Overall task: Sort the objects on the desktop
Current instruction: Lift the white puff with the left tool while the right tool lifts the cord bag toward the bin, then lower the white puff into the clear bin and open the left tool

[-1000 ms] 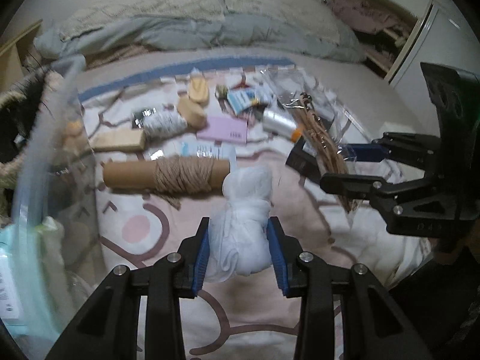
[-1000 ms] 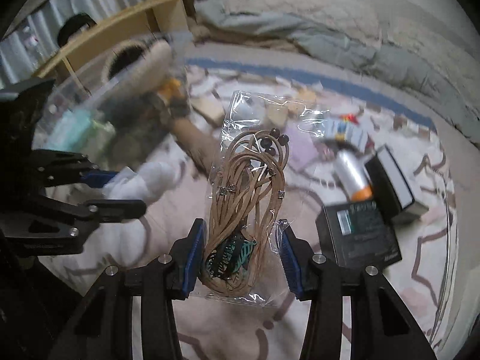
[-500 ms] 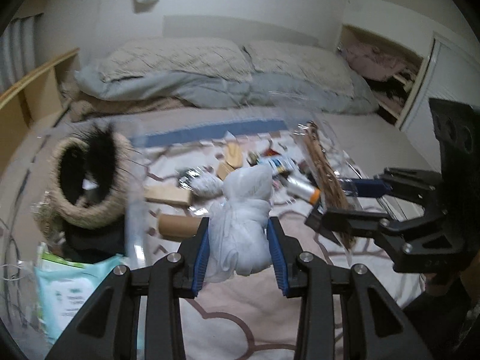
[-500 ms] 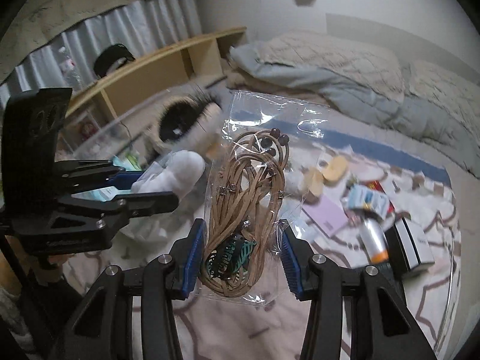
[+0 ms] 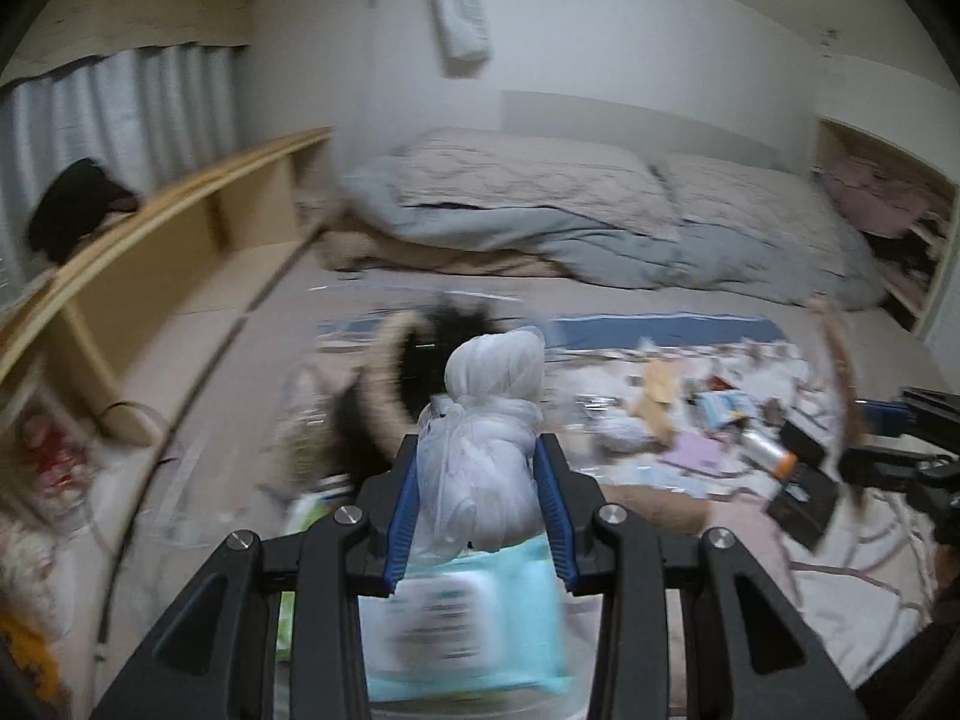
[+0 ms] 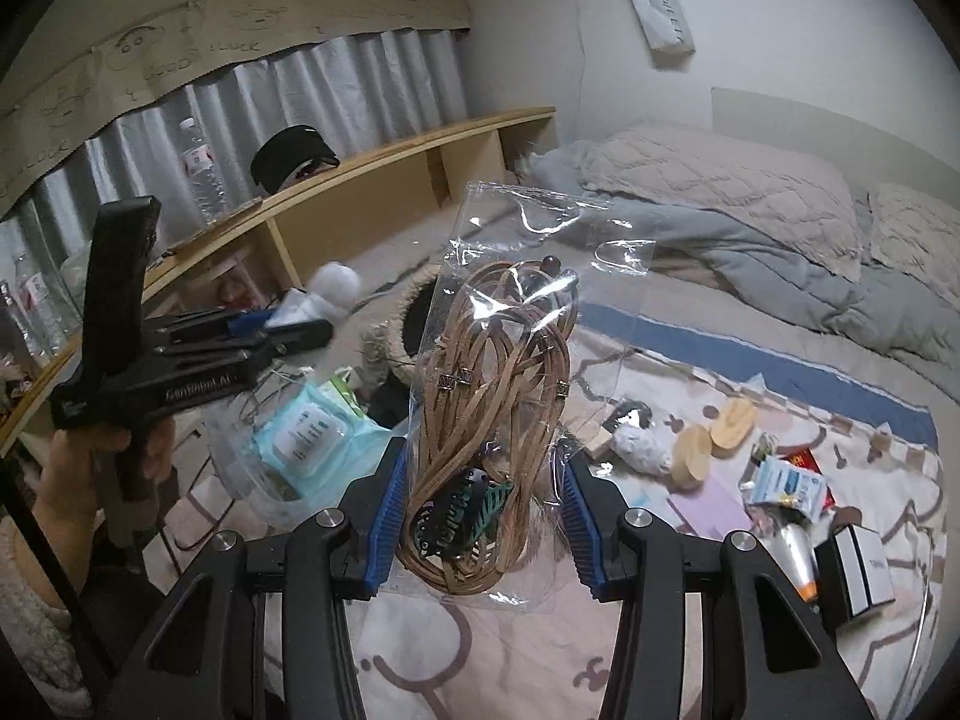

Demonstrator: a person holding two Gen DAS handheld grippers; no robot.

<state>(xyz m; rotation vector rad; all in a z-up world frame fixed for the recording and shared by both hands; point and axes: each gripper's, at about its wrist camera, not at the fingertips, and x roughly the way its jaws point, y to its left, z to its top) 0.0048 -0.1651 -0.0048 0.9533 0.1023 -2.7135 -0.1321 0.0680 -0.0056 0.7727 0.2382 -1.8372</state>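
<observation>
Up in the air, the left gripper (image 5: 477, 504) has its blue fingers (image 5: 403, 507) clamped on a knotted white mesh bundle (image 5: 489, 420), soft and translucent, above a pale-blue wipes pack (image 5: 468, 630). Meanwhile the right gripper (image 6: 477, 519) pinches a clear plastic bag (image 6: 510, 360) of coiled tan cord with a green hair clip (image 6: 462, 513).

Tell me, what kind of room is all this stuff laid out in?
Most likely a bedroom: rumpled grey bedding lies at floor level along the wall, a curtain hangs behind a low wooden shelf, and the small items sit on a patterned blanket.
</observation>
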